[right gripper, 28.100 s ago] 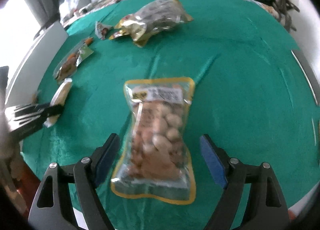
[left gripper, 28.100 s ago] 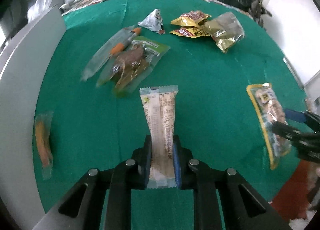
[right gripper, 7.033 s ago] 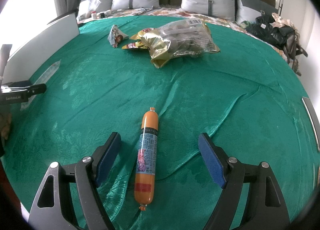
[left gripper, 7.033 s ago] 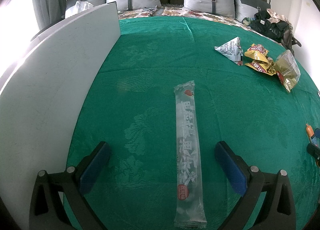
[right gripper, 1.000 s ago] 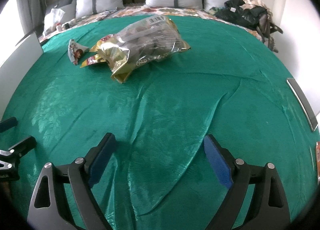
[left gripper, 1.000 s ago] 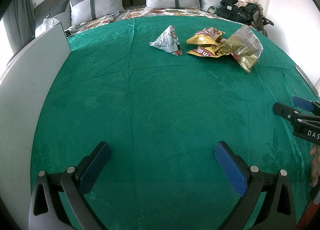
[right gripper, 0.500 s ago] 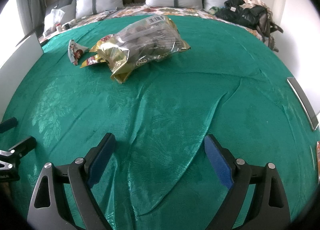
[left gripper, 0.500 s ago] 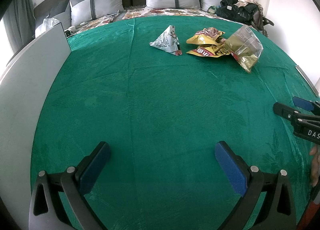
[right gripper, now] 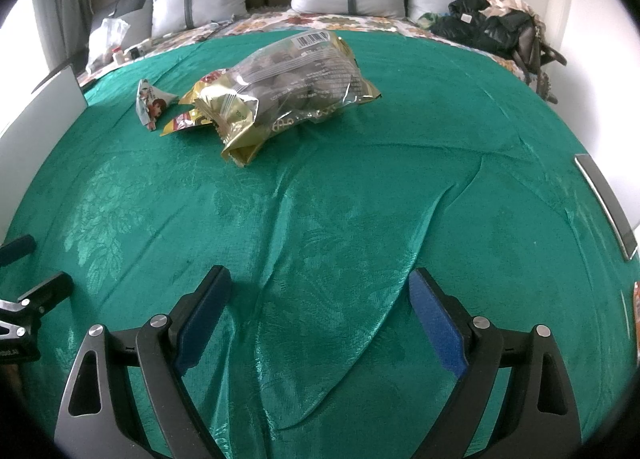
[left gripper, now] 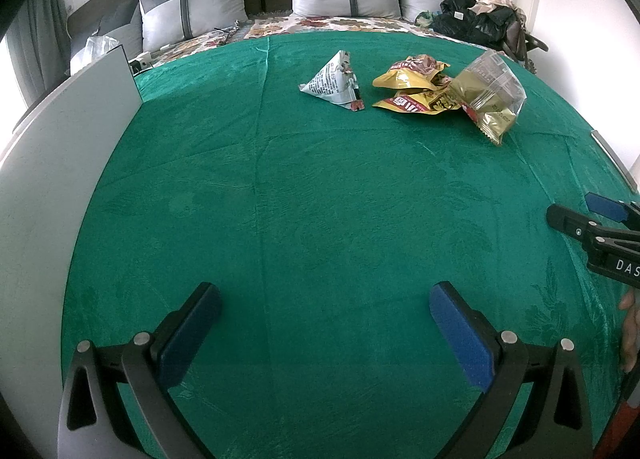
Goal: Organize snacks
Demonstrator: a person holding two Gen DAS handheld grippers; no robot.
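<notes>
Hovering with jaws wide and empty, the right gripper [right gripper: 320,307] sits nearer the clear snack bag [right gripper: 296,79], lying at twelve o'clock, long axis toward one; the left gripper [left gripper: 324,323] also gapes empty.

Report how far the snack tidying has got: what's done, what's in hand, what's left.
Done: the near half of the green cloth holds no snacks. In hand: nothing; the left tongs and right tongs are both open and empty. Left: three packets at the far end, the white triangular packet, the yellow packet and the big clear-and-gold bag lying partly over it.
</notes>
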